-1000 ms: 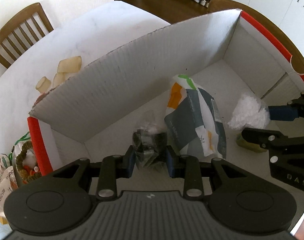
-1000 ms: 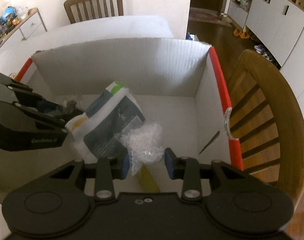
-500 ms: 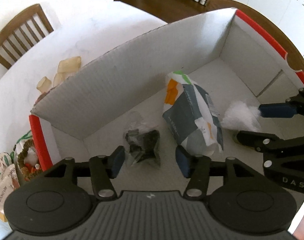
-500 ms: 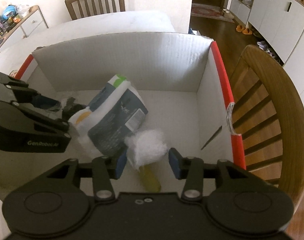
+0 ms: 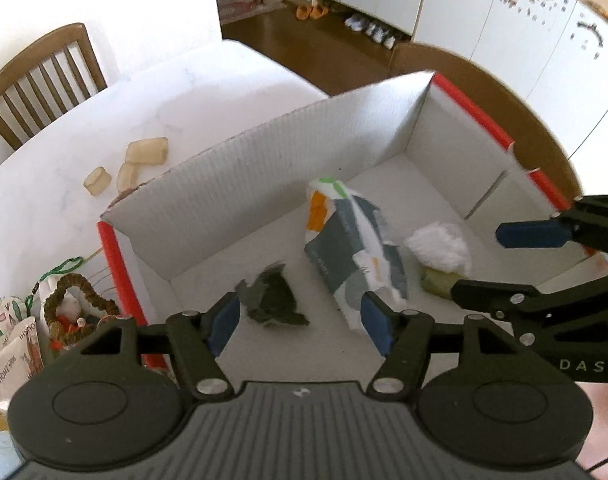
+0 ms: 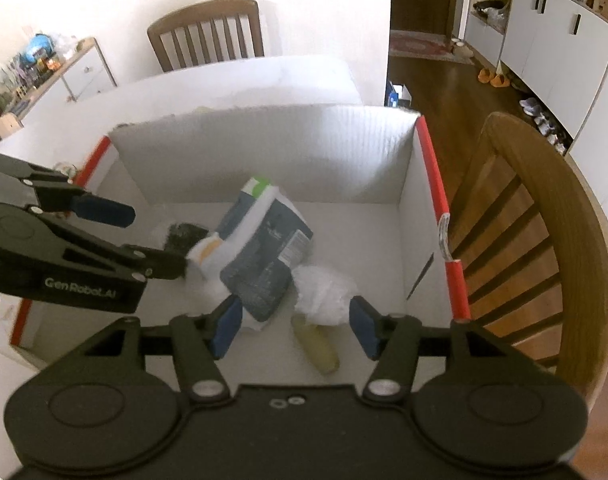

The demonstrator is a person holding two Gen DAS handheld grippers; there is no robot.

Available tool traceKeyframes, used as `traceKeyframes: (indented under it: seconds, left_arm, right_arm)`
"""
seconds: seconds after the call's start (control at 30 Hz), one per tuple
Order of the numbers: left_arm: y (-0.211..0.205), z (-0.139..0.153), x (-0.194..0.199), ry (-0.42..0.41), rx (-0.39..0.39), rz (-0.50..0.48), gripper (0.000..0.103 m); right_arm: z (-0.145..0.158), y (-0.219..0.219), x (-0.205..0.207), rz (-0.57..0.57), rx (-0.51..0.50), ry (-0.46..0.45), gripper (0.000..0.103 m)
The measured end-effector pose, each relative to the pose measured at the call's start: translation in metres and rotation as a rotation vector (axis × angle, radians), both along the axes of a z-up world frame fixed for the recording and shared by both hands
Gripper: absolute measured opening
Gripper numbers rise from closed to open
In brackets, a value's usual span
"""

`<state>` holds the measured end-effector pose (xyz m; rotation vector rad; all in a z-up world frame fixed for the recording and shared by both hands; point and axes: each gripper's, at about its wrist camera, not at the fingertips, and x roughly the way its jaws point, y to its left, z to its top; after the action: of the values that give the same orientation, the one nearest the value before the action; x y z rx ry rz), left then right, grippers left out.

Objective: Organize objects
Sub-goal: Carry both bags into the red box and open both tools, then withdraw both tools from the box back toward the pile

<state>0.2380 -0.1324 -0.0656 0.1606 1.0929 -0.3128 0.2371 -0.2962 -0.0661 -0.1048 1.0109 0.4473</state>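
Observation:
A white cardboard box (image 5: 231, 184) with red edges (image 6: 436, 184) holds a dark crumpled bag (image 5: 273, 300), a grey, white and orange packet (image 5: 346, 240) and a white fluffy bundle (image 5: 440, 246) on a yellowish piece (image 6: 318, 346). My left gripper (image 5: 297, 322) is open and empty above the dark bag. My right gripper (image 6: 293, 326) is open and empty above the white bundle (image 6: 324, 290). The packet (image 6: 263, 256) lies between them.
On the white table left of the box lie several pale yellow blocks (image 5: 143, 152) and a pile of small bags and packets (image 5: 43, 320). A wooden chair (image 6: 536, 248) stands right of the box; another chair (image 6: 207, 34) stands at the far side.
Both grippers opened and let go: the left released the dark bag, the right released the white bundle. Both pulled up and back from the box floor.

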Motion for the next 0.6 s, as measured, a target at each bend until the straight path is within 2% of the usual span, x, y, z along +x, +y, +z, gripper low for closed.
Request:
traceKeyframes:
  seconds: [0.33,0.43,0.6]
  left_arm:
    - [0.018,0.033,-0.022,-0.077,-0.109,-0.017,0.066]
    - [0.024,0.042,-0.033,-0.108,-0.136,-0.021,0.078]
    - [0.043,0.053,-0.051,-0.140,-0.172,-0.014,0.080]
  right_arm:
    - [0.033,-0.007,-0.029,-0.021,0.088,-0.040,0.066]
    - [0.042,-0.005,-0.038,-0.030,0.115,-0.049,0.071]
    - [0.052,0.004,-0.051,-0.052,0.154,-0.057,0.077]
